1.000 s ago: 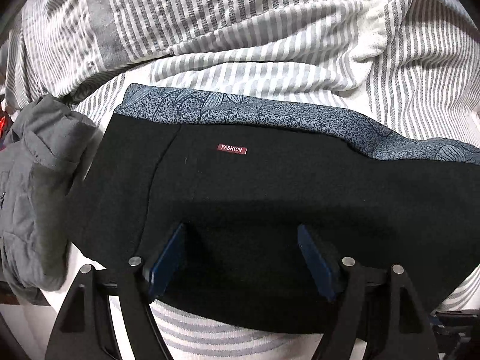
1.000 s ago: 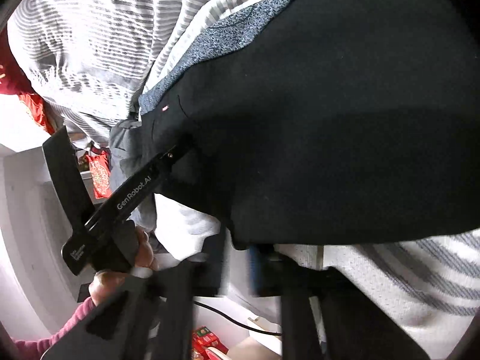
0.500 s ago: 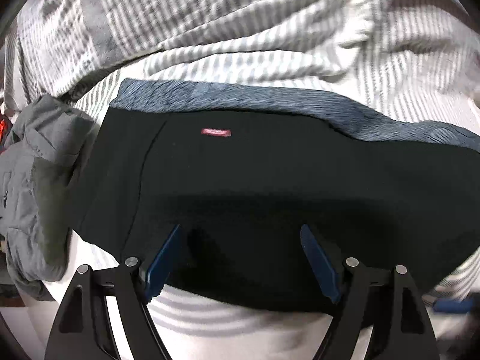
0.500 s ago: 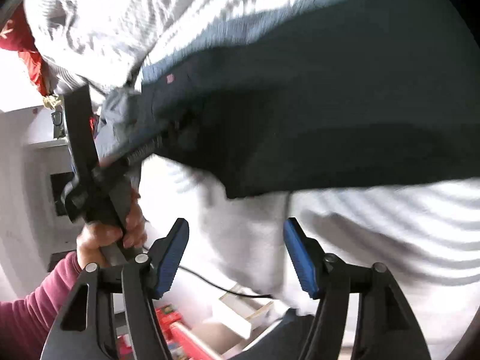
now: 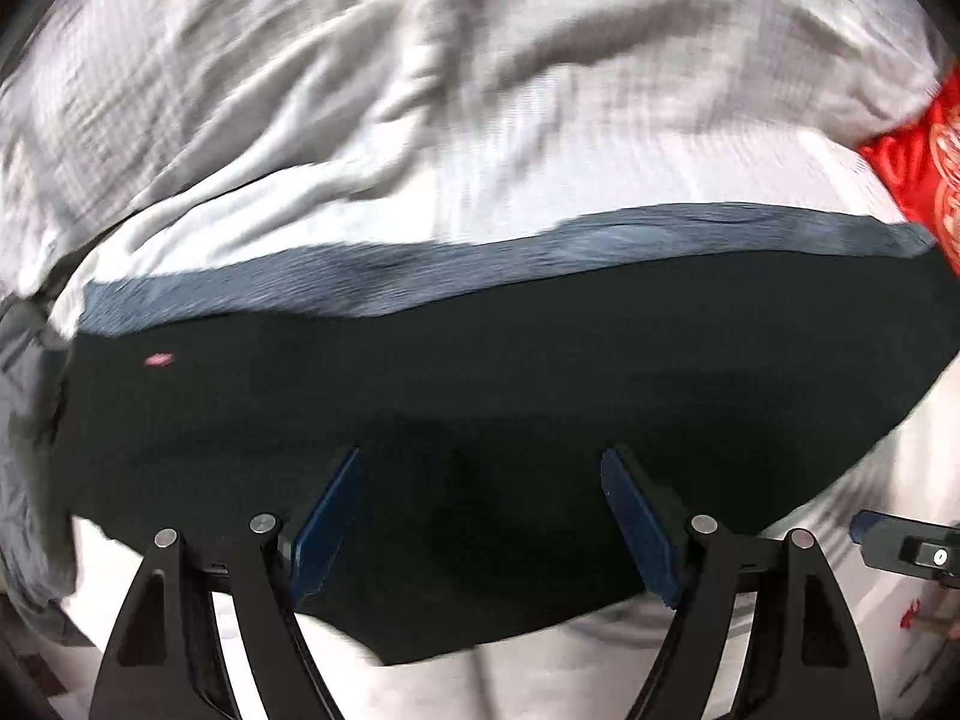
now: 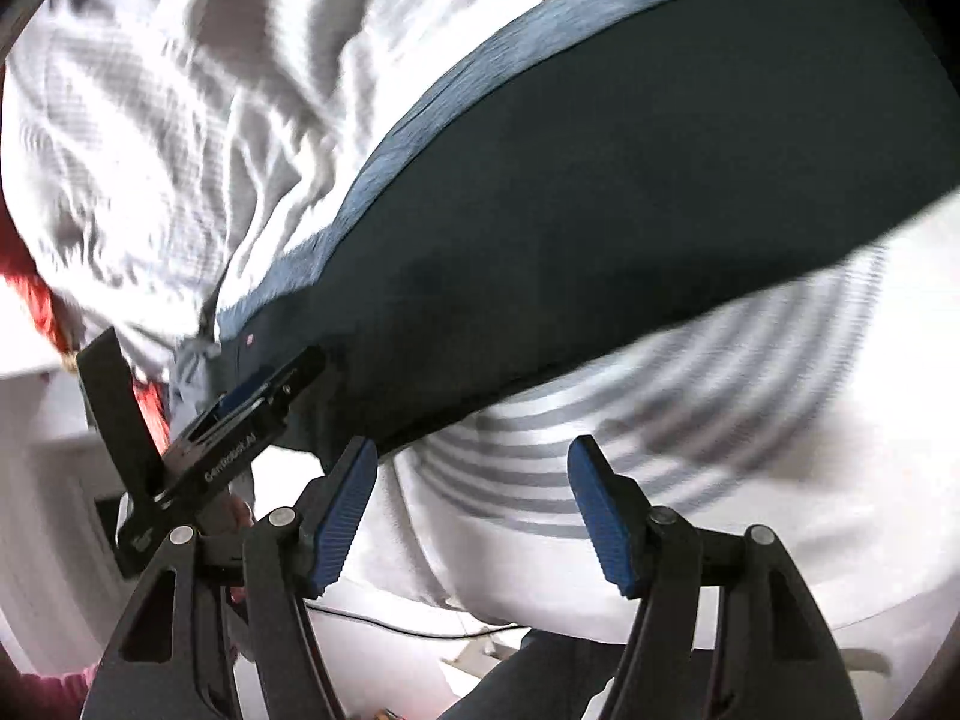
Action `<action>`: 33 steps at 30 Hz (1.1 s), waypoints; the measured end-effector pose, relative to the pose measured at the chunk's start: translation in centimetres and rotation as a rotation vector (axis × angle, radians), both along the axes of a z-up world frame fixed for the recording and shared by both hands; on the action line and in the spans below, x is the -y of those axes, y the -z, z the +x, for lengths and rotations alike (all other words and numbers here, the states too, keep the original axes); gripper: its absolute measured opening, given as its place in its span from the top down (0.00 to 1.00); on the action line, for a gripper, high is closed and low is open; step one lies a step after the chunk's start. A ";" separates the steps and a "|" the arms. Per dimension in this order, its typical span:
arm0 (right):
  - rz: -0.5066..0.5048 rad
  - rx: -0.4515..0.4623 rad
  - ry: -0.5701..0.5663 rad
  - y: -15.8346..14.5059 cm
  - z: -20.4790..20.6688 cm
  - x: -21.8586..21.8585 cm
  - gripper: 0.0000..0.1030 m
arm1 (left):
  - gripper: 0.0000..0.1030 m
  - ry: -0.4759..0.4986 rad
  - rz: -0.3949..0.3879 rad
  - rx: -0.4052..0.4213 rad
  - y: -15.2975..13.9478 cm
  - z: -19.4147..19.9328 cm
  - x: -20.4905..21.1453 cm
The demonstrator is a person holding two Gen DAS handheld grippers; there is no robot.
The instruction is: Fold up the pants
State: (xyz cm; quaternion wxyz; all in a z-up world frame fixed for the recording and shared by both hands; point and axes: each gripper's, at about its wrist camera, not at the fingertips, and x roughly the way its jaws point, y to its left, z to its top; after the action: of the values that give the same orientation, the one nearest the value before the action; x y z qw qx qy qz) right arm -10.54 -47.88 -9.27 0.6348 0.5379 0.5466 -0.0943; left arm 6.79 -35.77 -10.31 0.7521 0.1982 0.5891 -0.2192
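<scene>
The black pants (image 5: 510,384) lie folded in a long band on the striped bedding, with a small red label (image 5: 159,360) near their left end. They also show in the right wrist view (image 6: 630,192). My left gripper (image 5: 480,516) is open, its blue pads spread over the pants' near edge, holding nothing. It shows in the right wrist view (image 6: 264,396) at the pants' left end. My right gripper (image 6: 474,510) is open and empty, just off the pants' near edge above the bedding.
A blue-grey patterned garment (image 5: 540,258) lies under the pants' far edge. Striped grey-white bedding (image 5: 420,90) covers the bed. A grey garment (image 5: 24,480) sits at the left. A red item (image 5: 912,162) lies at the far right. The bed edge and floor clutter (image 6: 420,648) are close below.
My right gripper opened, let go of the pants' near corner and drew back toward the bed edge. My left gripper stayed open and the view swung so the pants shifted left.
</scene>
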 end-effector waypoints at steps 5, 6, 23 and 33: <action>-0.002 0.105 0.175 -0.8 -4.6 5.2 0.32 | 0.21 0.030 -0.024 -0.001 -0.6 -1.7 5.1; -0.011 0.122 0.215 -0.9 -5.5 6.1 0.32 | 0.21 0.029 -0.028 -0.003 -0.6 -2.0 6.1; -0.082 0.199 0.632 2.1 -18.0 18.7 0.32 | 0.21 -0.011 0.004 0.070 1.4 -2.6 20.6; -0.061 0.273 0.688 2.9 -19.3 20.8 0.32 | 0.21 -0.001 0.041 0.101 2.4 -3.0 24.3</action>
State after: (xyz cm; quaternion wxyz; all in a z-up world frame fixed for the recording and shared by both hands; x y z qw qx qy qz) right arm -29.81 -68.66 -12.14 0.6486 0.6787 0.2411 -0.2460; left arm 3.81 -60.06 -12.69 0.7767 0.2243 0.5548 -0.1965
